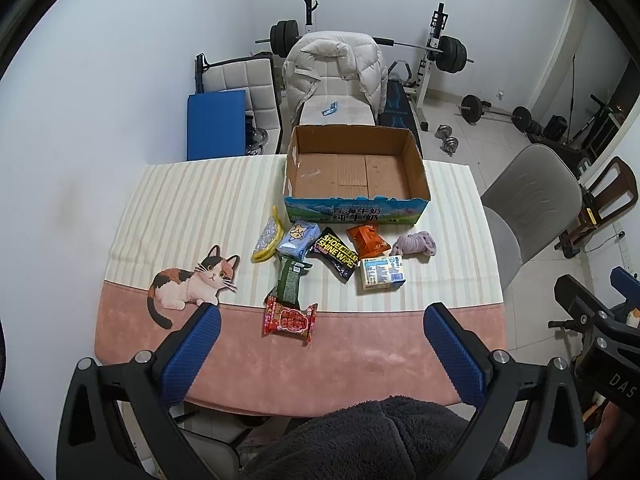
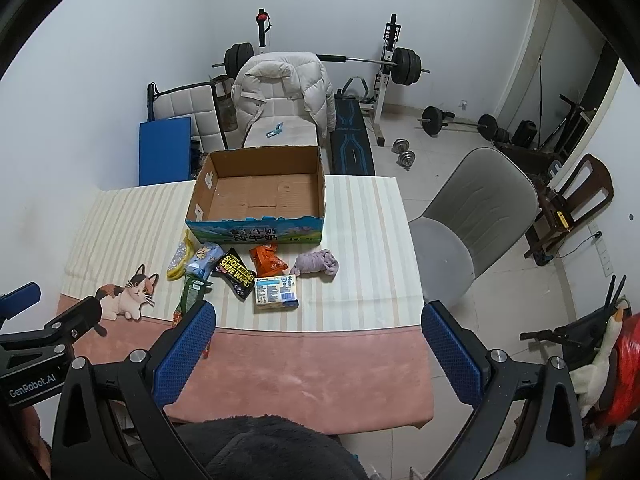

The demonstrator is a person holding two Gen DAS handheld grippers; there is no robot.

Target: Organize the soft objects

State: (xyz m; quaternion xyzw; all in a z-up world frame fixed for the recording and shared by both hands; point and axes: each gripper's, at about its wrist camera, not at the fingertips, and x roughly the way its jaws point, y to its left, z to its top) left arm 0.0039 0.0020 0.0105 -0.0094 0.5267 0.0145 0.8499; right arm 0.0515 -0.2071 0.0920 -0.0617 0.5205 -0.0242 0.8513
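Over the near pink edge of the table (image 1: 360, 360) we hold both claws high, well apart from the goods. Our left gripper (image 1: 320, 344) and right gripper (image 2: 318, 344) both gape wide w/ nothing between the blue pads. Bare cloth lies btwn us and the items, plus open strips left & right. The cardboard box (image 1: 418, 168) sits at the far edge, mouth up, long axis across. Just in front lie the packets: shoe wipes pack (image 1: 334, 254) slanting diagonally, green packet (image 1: 289, 280) pointing away from us, red packet (image 1: 290, 320) crosswise, and the purple cloth (image 1: 414, 243) bunched at right.
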